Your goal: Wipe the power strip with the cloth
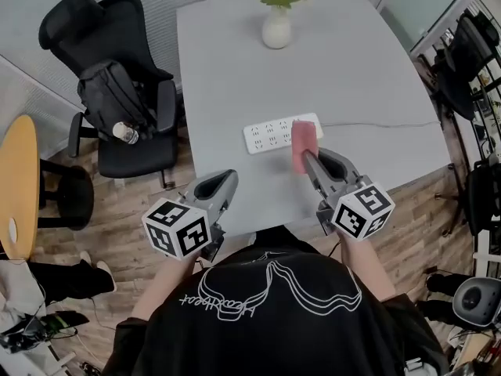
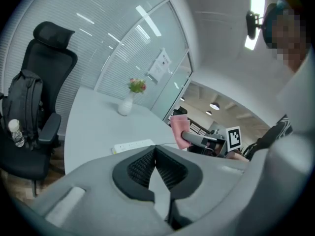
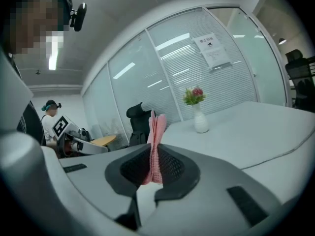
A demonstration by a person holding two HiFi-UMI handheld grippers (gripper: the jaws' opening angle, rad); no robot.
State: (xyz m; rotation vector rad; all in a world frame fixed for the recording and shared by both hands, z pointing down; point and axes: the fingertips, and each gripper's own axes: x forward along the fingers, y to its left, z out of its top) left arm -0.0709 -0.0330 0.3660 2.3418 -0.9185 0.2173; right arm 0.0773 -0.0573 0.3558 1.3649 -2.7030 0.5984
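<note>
We see the white power strip [image 1: 282, 133] lying flat on the pale grey table [image 1: 352, 69], sockets up. Its long axis runs left to right, with the right end a touch farther from us. Its cable [image 1: 383, 124] leaves that right end toward the table's right edge.

The right gripper [image 1: 308, 158] is just on the near side of the strip's right end. Its jaws are clamped on a folded pink cloth [image 1: 304, 145], which stands on edge over that end. We cannot tell whether the cloth touches the strip.

The left gripper [image 1: 228, 182] hangs nearer than the strip and to its left, over the table's near edge, with its jaws pressed together on nothing.

Well beyond the strip stands a white vase [image 1: 277, 28] of flowers. Left of the strip, off the table, a black office chair [image 1: 117, 53] carries a backpack [image 1: 117, 96] on a wood floor [image 1: 117, 210]. Glass walls with blinds close in the room.
</note>
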